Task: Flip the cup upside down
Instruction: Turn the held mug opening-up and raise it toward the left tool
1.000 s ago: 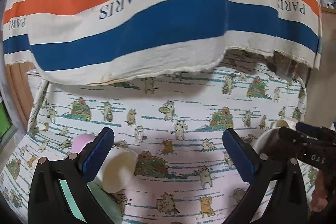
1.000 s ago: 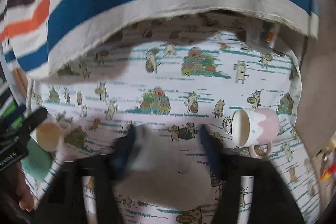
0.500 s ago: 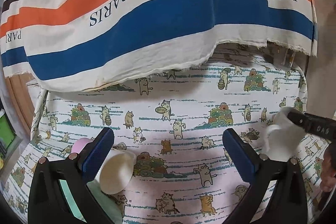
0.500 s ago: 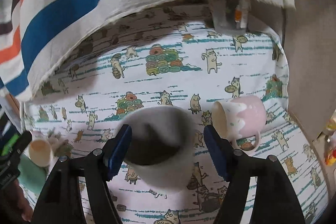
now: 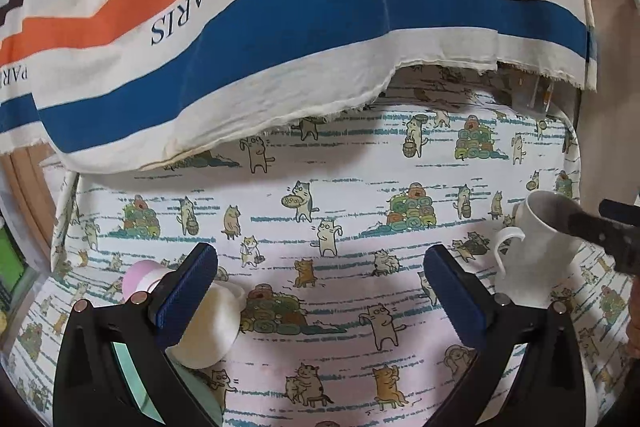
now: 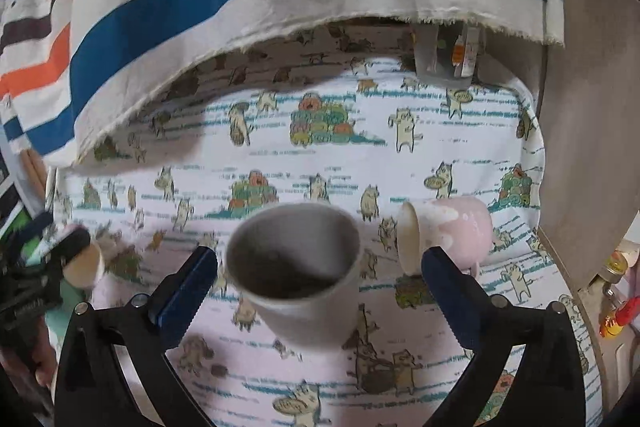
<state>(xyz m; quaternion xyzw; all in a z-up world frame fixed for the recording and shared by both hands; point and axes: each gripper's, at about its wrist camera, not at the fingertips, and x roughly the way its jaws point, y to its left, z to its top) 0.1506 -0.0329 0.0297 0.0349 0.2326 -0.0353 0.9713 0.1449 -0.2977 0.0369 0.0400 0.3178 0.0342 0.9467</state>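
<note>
A white mug (image 6: pixel 298 275) stands upright on the cat-print cloth, mouth up, between the spread blue fingers of my right gripper (image 6: pixel 320 269), which is open and not touching it. The same mug shows at the right of the left wrist view (image 5: pixel 536 251), its handle to the left, with the right gripper's black tip over its rim. My left gripper (image 5: pixel 320 283) is open and empty above the cloth. A cream and pink cup (image 5: pixel 208 327) lies on its side just behind its left finger.
A pink and cream mug (image 6: pixel 444 231) lies on its side right of the white mug. A striped "PARIS" cloth (image 5: pixel 280 27) hangs over the table's back. A clear container (image 6: pixel 444 55) stands at the far edge. A brown panel (image 6: pixel 588 107) bounds the right side.
The white mug has come upright between my right gripper's fingers, and that gripper now stands open around it. My left gripper has hardly moved.
</note>
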